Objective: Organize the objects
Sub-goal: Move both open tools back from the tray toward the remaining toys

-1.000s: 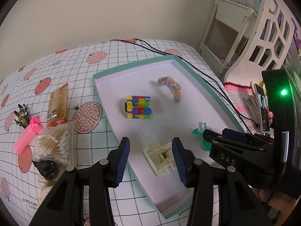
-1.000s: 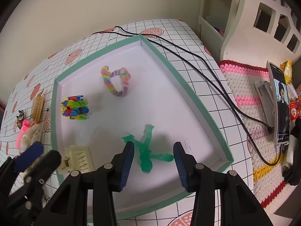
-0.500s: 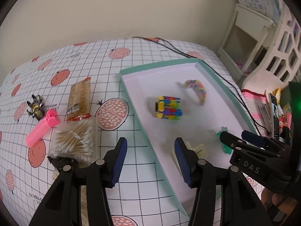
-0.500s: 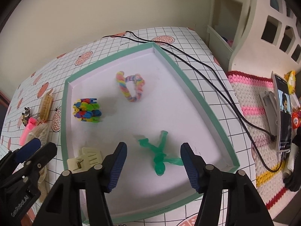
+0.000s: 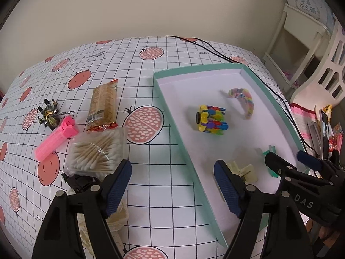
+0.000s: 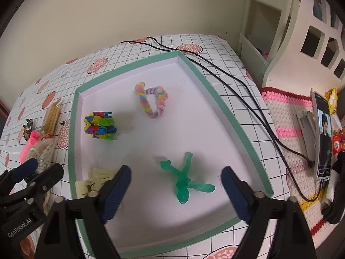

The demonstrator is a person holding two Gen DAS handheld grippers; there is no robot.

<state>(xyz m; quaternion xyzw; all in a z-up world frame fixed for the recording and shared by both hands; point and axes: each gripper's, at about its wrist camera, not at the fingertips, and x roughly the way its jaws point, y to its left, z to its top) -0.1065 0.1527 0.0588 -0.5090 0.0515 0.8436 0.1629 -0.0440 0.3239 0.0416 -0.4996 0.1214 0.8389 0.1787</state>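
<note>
A shallow green-rimmed tray (image 5: 172, 116) (image 6: 237, 118) holds a multicoloured block toy (image 5: 210, 119) (image 6: 100, 126), a pastel fuzzy loop (image 5: 244, 101) (image 6: 152, 102), a cream hair clip (image 5: 243, 171) (image 6: 94, 180) and a green figure (image 6: 183, 180). My left gripper (image 5: 172, 187) hangs open over the tray's left rim, holding nothing. My right gripper (image 6: 175, 194) is open above the green figure, not touching it. Left of the tray lie a cotton-swab pack (image 5: 96, 153), a snack bar (image 5: 103, 105), a pink clip (image 5: 57, 140) and a dark beetle toy (image 5: 48, 115).
A black cable (image 6: 237, 86) runs along the tray's right side to a phone on a stand (image 6: 323, 138). A crochet mat (image 6: 289, 116) and white shelving (image 6: 301, 32) stand to the right. A black object (image 5: 79, 180) and wrapper lie under my left gripper.
My left gripper has swung left, from over the cream clip to the tray's left rim, and opened wider. My right gripper has also opened wider and pulled back slightly from the green figure.
</note>
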